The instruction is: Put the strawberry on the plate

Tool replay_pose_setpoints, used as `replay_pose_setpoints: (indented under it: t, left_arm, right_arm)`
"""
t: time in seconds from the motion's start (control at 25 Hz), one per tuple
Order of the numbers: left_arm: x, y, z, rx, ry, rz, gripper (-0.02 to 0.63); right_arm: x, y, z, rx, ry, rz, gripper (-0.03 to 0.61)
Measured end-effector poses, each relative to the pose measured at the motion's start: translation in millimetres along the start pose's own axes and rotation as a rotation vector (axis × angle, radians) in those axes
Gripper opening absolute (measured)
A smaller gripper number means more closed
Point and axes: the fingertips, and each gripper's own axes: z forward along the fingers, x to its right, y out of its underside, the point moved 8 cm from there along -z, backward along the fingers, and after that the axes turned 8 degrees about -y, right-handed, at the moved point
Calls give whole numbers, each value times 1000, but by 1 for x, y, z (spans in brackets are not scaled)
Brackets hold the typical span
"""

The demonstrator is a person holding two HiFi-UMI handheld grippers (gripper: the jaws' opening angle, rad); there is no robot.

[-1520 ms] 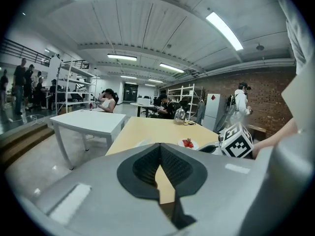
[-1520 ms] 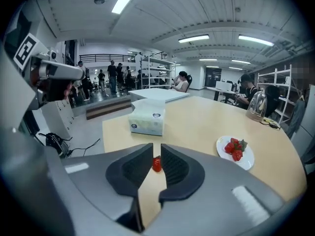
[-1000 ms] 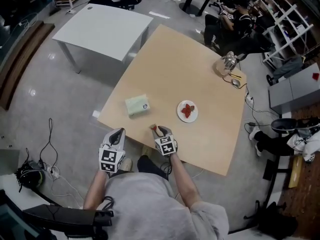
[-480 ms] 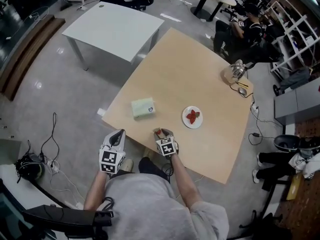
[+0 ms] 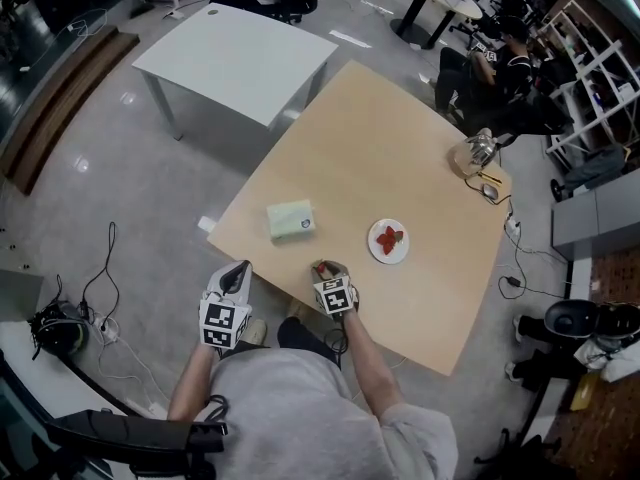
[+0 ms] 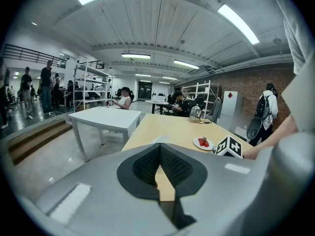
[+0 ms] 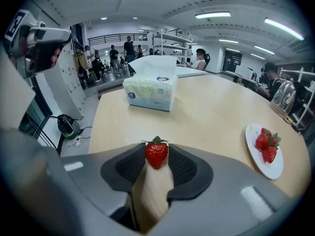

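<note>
1. The light wooden table (image 5: 400, 158) carries everything the task needs. The white table (image 5: 235, 60) beyond it is not involved.
2. The tissue pack (image 5: 291, 219) lies ahead of and to the left of the grippers, clear of the route to the plate.
3. The left gripper (image 5: 237, 271) hangs off the near table edge. Its jaw tips meet with nothing between them, so it is clenched and idle.
4. The right gripper (image 5: 324, 267) sits over the near table edge. Its jaws are closing, and the strawberry (image 7: 156, 155) is clamped at the very tips of the 2 pads, leaf cap up.
5. The white plate (image 7: 253, 149) stands ahead and to the right, well apart from the held fruit. It already holds 2 strawberries (image 7: 266, 144).

Recommended handling for the carry, as judged from here:
- Apply no more pressure. The fruit is soft and is held only at the pad tips.
- Keep the gripper level during travel so the strawberry does not slip forward.
- Approach the bare near side of the plate.
- Lower until the fruit is just above the plate surface, then release.
</note>
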Motion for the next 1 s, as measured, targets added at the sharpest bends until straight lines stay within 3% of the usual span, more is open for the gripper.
replay_pose_setpoints:
  t: [0.64,1.0]
  left_arm:
    - [-2,0,4,4,17,7,20]
    - [14,-8,15,11,100,39,20]
  right_arm:
    - [-2,-3,-6,27,13,63,144]
    - [1,1,-35,108,63,135,144]
